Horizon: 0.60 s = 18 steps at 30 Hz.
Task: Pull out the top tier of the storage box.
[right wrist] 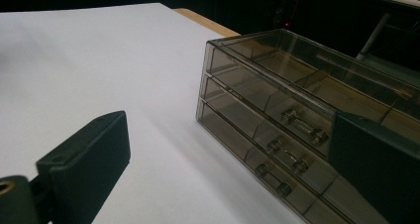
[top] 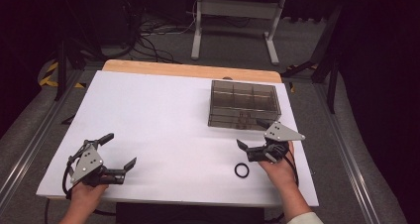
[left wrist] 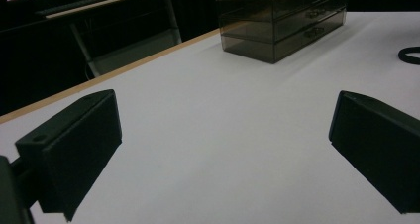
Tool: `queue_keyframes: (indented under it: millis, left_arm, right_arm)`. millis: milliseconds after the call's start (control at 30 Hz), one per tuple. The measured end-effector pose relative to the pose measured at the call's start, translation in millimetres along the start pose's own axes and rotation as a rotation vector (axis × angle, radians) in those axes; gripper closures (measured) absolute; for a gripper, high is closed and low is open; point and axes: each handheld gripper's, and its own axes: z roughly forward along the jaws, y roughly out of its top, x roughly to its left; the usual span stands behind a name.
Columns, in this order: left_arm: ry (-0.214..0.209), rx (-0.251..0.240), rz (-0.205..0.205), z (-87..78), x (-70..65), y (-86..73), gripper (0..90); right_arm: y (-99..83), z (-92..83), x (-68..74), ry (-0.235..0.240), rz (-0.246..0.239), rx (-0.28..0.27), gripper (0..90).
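A smoky clear drawer box point(top: 243, 104) stands at the right rear of the white table top point(top: 163, 120); its drawers look closed, with small handles facing me. A black ring point(top: 241, 170) lies flat near the front right. My right gripper point(top: 252, 133) is open just in front of the box, above and behind the ring, holding nothing. In the right gripper view the drawer box point(right wrist: 297, 120) is close ahead between the wide jaws. My left gripper point(top: 118, 149) is open over the front left of the table, empty. The left gripper view shows the drawer box point(left wrist: 282, 21) far off and the ring point(left wrist: 410, 54) at the right edge.
A wooden strip point(top: 188, 69) borders the table's far edge. Behind it on the floor stand a white frame point(top: 236, 21) and loose cables point(top: 148, 35). Metal rails run along both sides of the table.
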Motion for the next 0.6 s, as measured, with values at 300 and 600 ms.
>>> queue_keyframes:
  millis: [300, 600]
  left_arm:
    - [-0.005, 0.005, -0.010, 0.9, -1.8, -0.1, 0.8]
    - [-0.007, 0.004, -0.003, 0.4, -0.9, 0.0, 0.8]
  right_arm:
    - [2.2, 4.4, -3.6, -0.036, -0.036, 0.026, 4.4]
    - [7.2, 3.9, -0.3, -0.129, -0.136, 0.085, 10.9]
